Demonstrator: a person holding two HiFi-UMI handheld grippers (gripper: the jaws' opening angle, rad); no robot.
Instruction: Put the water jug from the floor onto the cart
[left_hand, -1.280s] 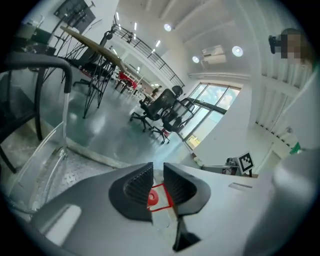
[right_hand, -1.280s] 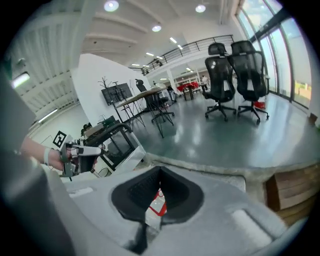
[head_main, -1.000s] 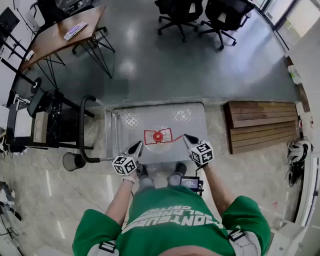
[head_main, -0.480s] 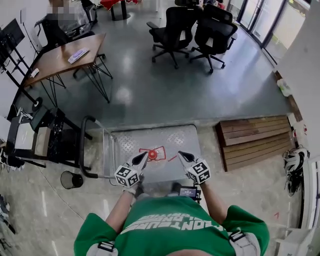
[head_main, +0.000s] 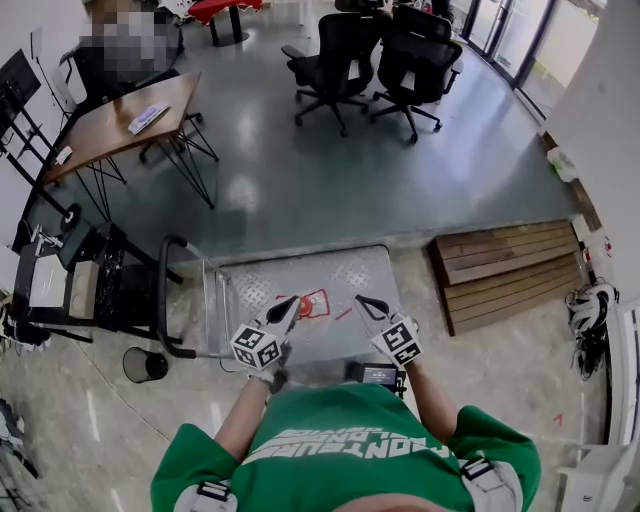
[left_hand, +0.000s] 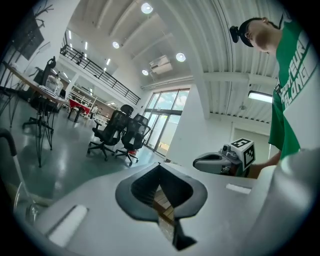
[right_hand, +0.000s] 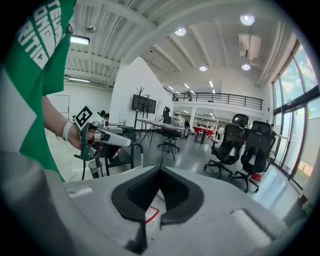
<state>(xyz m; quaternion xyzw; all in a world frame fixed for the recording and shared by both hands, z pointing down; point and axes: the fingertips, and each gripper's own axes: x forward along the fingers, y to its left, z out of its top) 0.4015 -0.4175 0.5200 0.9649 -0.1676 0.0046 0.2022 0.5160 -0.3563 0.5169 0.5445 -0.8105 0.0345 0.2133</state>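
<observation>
Jug (head_main: 314, 303), clear with a round red cap, sits on the bumpy grey metal cart (head_main: 352, 272). Left gripper (head_main: 291, 301) and right gripper (head_main: 360, 300) are both pinched shut, empty.

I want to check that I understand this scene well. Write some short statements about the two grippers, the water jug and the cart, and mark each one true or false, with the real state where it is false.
1. The left gripper and the right gripper both have their jaws together, with nothing between them. True.
2. The clear water jug with a red cap stands on the grey metal platform cart. True.
3. The cart's black handle is on the side nearest the brown wooden pallet. False: the handle is on the opposite side, away from the pallet.
4. The black office chairs stand on the cart. False: they stand on the grey floor, well beyond the cart.
</observation>
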